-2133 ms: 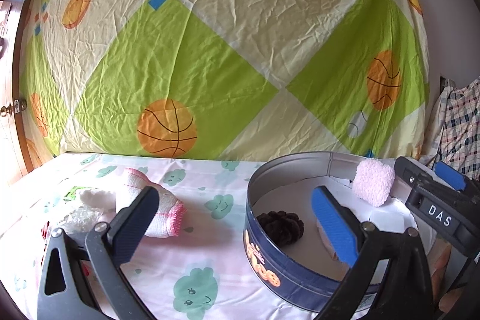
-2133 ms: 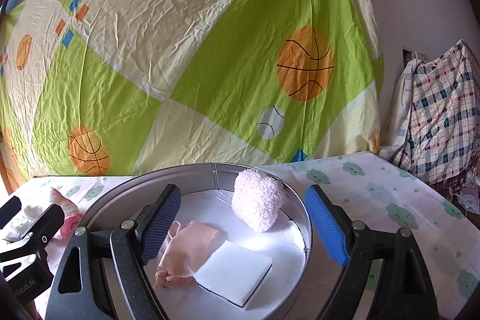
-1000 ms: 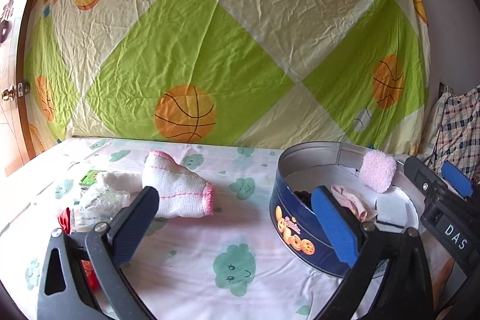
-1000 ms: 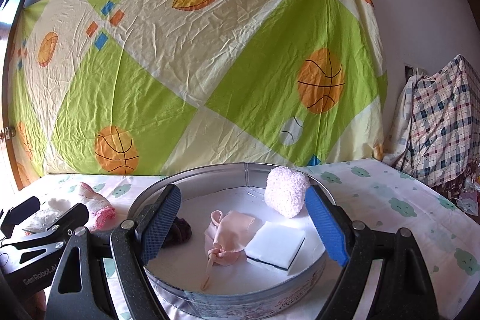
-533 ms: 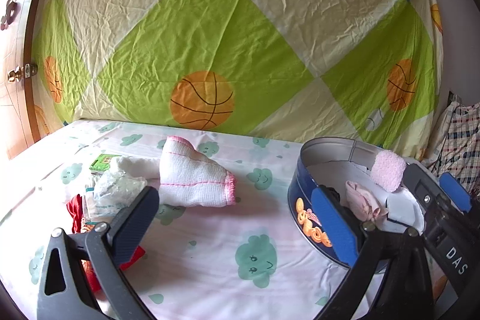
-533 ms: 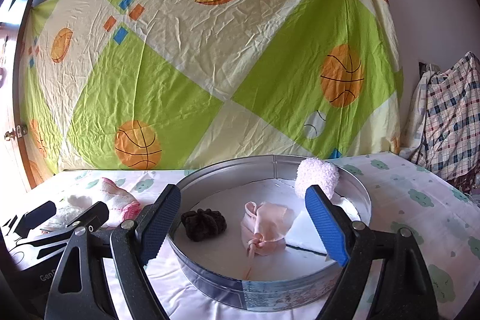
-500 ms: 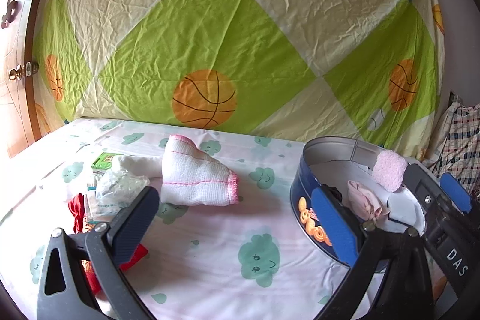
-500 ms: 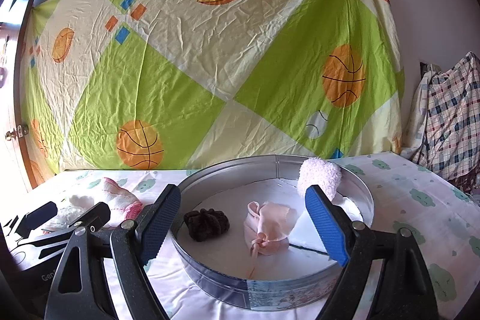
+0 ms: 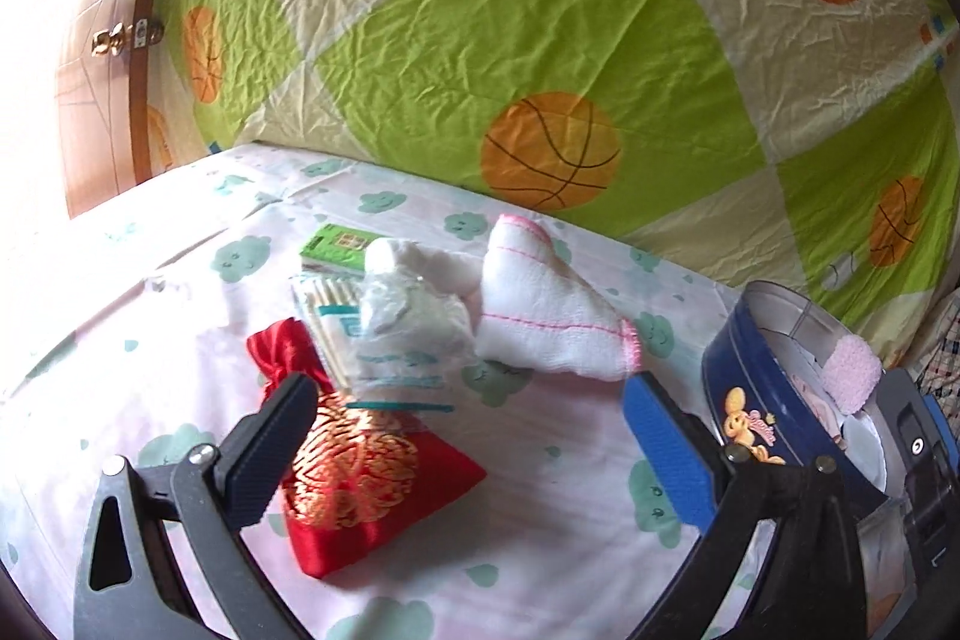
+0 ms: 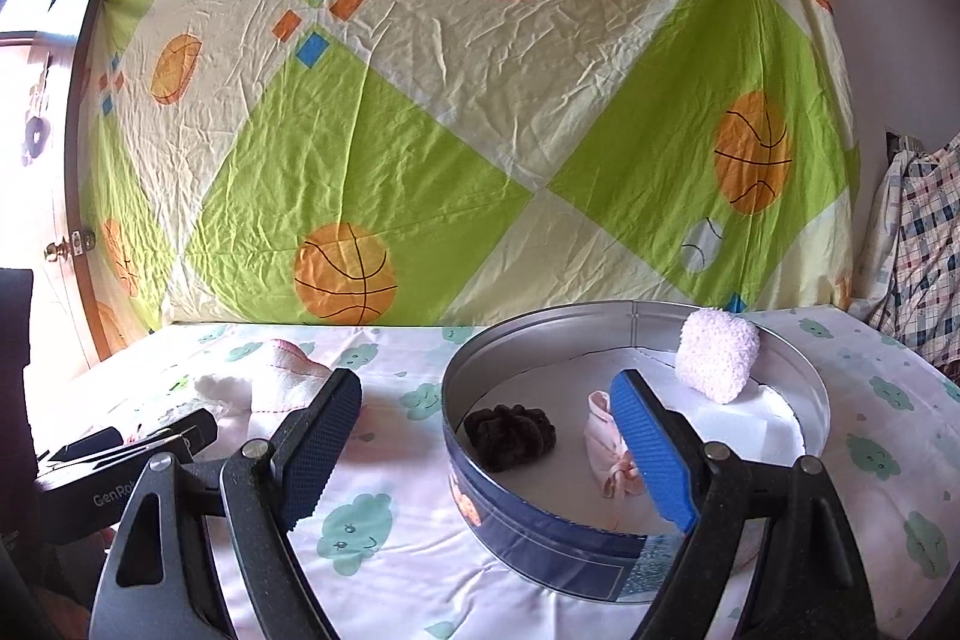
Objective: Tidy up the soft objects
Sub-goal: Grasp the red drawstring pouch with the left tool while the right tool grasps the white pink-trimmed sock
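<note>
both tongs gape wide and empty, left tongs over a red pouch, right tongs by the tin.

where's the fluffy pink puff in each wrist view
Left wrist view: the fluffy pink puff is at the far right edge, leaning on the round tin's inner wall.
Right wrist view: it sits right of centre, at the back of the same tin.
Shared landmark: the white sock with pink trim on the sheet left of the tin.
</note>
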The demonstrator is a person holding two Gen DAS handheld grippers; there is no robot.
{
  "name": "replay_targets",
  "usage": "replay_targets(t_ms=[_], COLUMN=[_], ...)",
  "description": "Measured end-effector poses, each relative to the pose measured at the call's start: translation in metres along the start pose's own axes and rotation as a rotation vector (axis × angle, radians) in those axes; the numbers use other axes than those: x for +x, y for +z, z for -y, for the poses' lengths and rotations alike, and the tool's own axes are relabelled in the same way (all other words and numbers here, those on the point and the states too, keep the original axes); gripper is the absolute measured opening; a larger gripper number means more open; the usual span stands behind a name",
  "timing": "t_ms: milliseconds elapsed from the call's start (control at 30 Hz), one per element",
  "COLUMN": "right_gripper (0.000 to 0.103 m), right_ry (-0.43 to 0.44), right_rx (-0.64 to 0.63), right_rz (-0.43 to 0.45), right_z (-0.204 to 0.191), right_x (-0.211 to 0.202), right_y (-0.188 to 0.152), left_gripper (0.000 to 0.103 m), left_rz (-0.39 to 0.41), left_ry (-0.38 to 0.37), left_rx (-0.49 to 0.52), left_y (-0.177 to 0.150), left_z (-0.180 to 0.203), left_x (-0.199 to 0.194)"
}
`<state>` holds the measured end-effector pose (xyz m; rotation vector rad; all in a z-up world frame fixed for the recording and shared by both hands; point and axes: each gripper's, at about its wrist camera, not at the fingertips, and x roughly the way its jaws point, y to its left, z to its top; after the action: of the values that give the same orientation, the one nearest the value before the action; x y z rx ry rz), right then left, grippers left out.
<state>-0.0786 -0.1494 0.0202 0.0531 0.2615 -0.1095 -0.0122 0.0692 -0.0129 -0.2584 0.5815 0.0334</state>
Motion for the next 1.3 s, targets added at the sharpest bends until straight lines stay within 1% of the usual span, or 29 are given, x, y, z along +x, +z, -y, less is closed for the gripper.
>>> replay_targets(t_ms=[100,200,267,300,333,400,467,567,633,733,800,833,900,1000,1067,1133,1300], right_gripper=[0.087,0.087,0.087,0.087,0.087,0.087,0.087,0.087,0.087,0.087,0.087,0.087,0.087,0.087,0.087,0.087,0.087], right_ry=[0.026,0.049,0.063,0.070,0.078,0.090,0.099,0.111,0.118,0.134,0.142,0.144,0.146,0.154,0.156,0.158,0.182], right_rx=[-0.001,-0.011,-0.019,-0.022,-0.024,-0.032,-0.037,-0.037,-0.035,-0.027,-0.026,-0.028,-0.033,-0.038,-0.040,-0.040,-0.053], right_rz=[-0.006,-0.010,-0.014,-0.016,-0.019,-0.024,-0.028,-0.038,-0.046,-0.063,-0.073,-0.077,-0.084,-0.096,-0.106,-0.116,-0.145], right_z=[-0.010,-0.020,-0.027,-0.030,-0.033,-0.037,-0.040,-0.042,-0.043,-0.044,-0.045,-0.046,-0.049,-0.052,-0.054,-0.057,-0.068], right_x=[0.001,0.002,0.002,0.002,0.003,0.003,0.004,0.005,0.007,0.010,0.012,0.013,0.014,0.017,0.020,0.022,0.028], right_y=[-0.001,-0.003,-0.004,-0.004,-0.004,-0.005,-0.005,-0.006,-0.006,-0.007,-0.007,-0.007,-0.008,-0.008,-0.008,-0.008,-0.009], left_gripper=[0.103,0.102,0.102,0.102,0.102,0.102,0.101,0.093,0.090,0.079,0.065,0.060,0.044,0.030,0.024,0.023,0.017], left_rz=[-0.063,-0.146,-0.209,-0.226,-0.215,-0.236,-0.240,-0.257,-0.275,-0.288,-0.294,-0.297,-0.303,-0.310,-0.315,-0.314,-0.266], left_ry=[0.025,0.049,0.059,0.052,0.051,0.063,0.049,0.029,0.000,-0.027,-0.038,-0.043,-0.056,-0.100,-0.125,-0.138,-0.153], left_rx=[-0.074,-0.146,-0.176,-0.183,-0.171,-0.152,-0.143,-0.098,-0.049,-0.004,0.017,0.027,0.046,0.036,0.021,0.001,-0.025], left_y=[0.001,-0.001,-0.004,-0.005,-0.004,-0.004,-0.004,-0.002,-0.001,0.001,0.002,0.002,0.001,0.001,0.001,0.002,0.005], left_z=[-0.022,-0.041,-0.050,-0.053,-0.052,-0.053,-0.055,-0.063,-0.067,-0.073,-0.078,-0.081,-0.089,-0.102,-0.109,-0.115,-0.124], left_x=[0.008,0.020,0.031,0.033,0.031,0.034,0.034,0.033,0.033,0.031,0.030,0.029,0.027,0.024,0.024,0.023,0.012])
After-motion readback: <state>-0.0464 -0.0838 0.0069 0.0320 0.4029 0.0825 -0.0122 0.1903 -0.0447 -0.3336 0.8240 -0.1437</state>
